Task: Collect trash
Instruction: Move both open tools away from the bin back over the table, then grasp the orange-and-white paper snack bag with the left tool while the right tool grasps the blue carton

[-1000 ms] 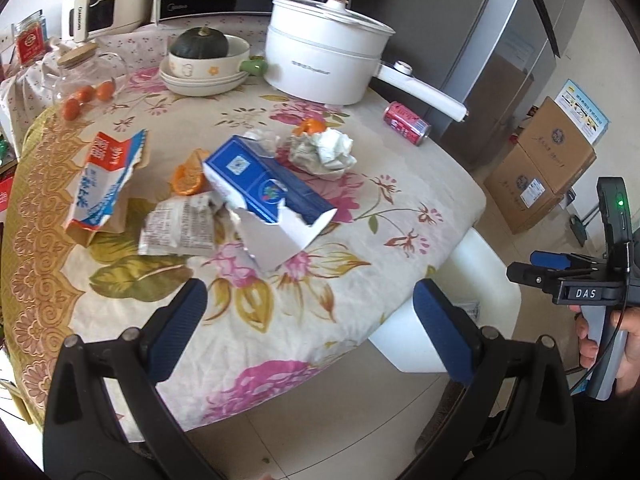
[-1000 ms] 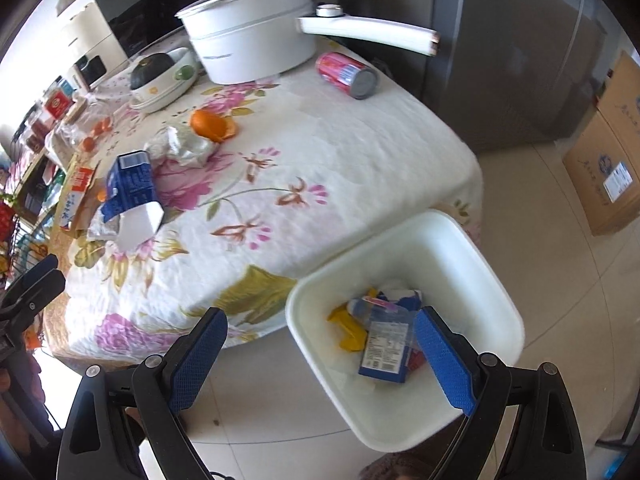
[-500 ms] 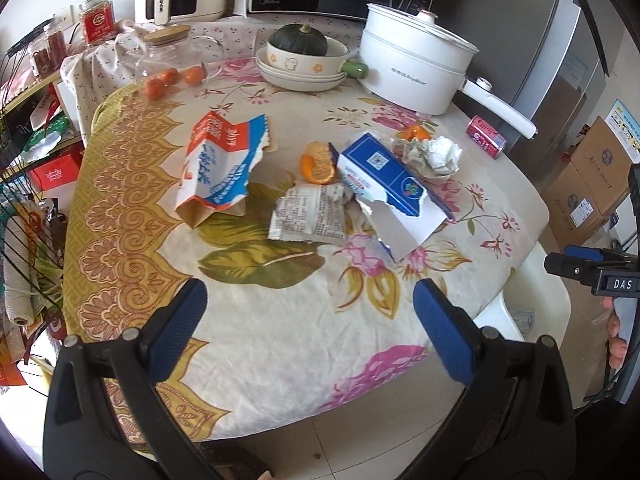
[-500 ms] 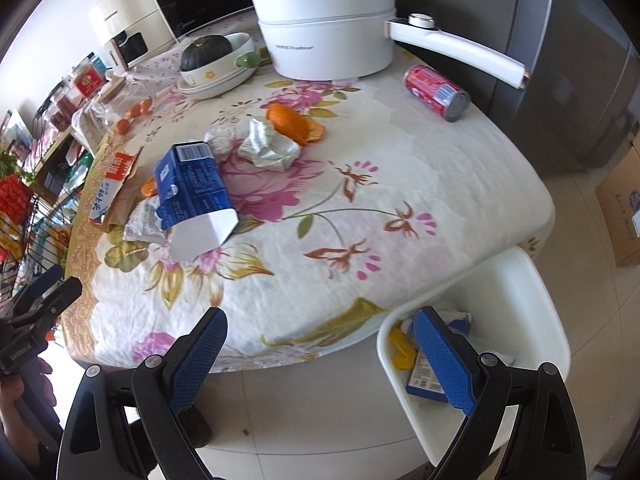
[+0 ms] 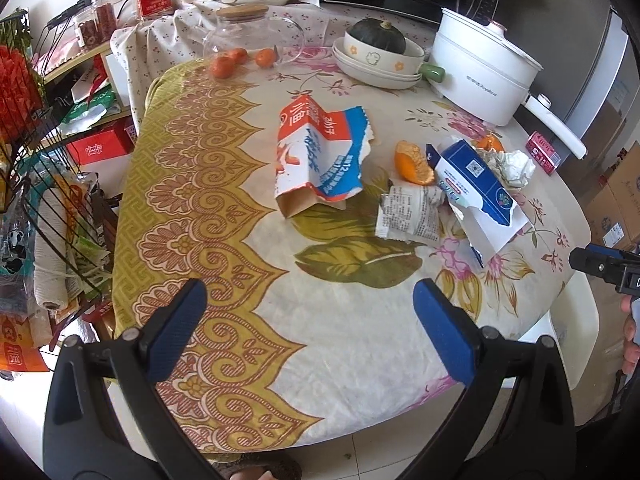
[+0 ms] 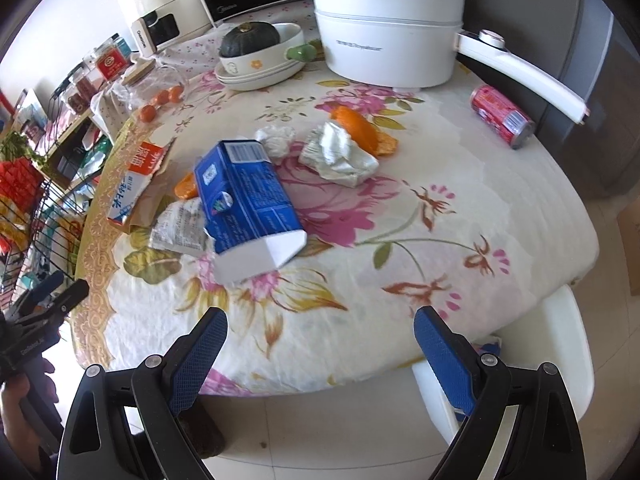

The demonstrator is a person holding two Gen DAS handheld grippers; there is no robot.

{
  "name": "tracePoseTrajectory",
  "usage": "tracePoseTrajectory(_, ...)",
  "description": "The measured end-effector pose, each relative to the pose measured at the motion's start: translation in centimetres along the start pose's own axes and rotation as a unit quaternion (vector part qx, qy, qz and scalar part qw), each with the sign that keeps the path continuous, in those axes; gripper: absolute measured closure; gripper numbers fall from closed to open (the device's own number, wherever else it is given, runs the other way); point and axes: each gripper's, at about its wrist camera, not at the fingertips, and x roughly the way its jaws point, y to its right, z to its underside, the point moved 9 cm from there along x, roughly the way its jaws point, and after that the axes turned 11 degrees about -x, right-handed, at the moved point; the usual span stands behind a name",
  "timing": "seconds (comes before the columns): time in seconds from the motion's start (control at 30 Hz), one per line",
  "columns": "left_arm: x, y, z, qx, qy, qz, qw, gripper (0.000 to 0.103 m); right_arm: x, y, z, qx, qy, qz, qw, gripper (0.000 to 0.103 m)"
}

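Note:
Trash lies on the floral tablecloth: a torn blue carton [image 5: 476,184] [image 6: 244,196], a red-and-blue paper bag [image 5: 320,156] [image 6: 132,184], a crumpled printed wrapper [image 5: 408,216] [image 6: 180,228], crumpled tissue [image 5: 514,166] [image 6: 340,154], orange peel [image 5: 414,162] [image 6: 360,132] and a red can [image 5: 542,152] [image 6: 500,116]. My left gripper [image 5: 308,316] is open and empty over the table's near edge. My right gripper [image 6: 320,344] is open and empty, short of the table edge. A white bin [image 6: 560,344] [image 5: 576,320] stands on the floor beside the table.
A white pot [image 6: 388,40] with a long handle, a bowl with a squash [image 5: 378,54], a glass jar [image 5: 252,36], small oranges [image 5: 224,65], a microwave and appliances at the back. Wire rack [image 5: 44,184] at left. Cardboard boxes [image 5: 620,200] at right.
Both grippers have swung away from the bin toward the table. The left view now faces the table's left half; the bin has slid to the right edge of the right wrist view.

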Motion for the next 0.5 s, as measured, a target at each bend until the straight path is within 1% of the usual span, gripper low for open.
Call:
tracePoseTrajectory(0.23,0.4,-1.4,-0.8,-0.017,0.001,-0.005,0.9998,0.001,2.3,-2.6,-4.2,0.01,0.023,-0.051,0.998,0.008)
tracePoseTrajectory(0.37,0.8,-1.7,-1.4,-0.028,-0.002,0.003,0.9996,0.001,4.6,-3.5,-5.7,0.001,0.022,-0.061,0.998,0.008)
tracePoseTrajectory(0.5,1.2,-1.7,-2.0,-0.023,-0.001,0.001,0.9997,0.001,7.0,-3.7,-6.5,0.004,0.015,-0.07,0.997,0.008)
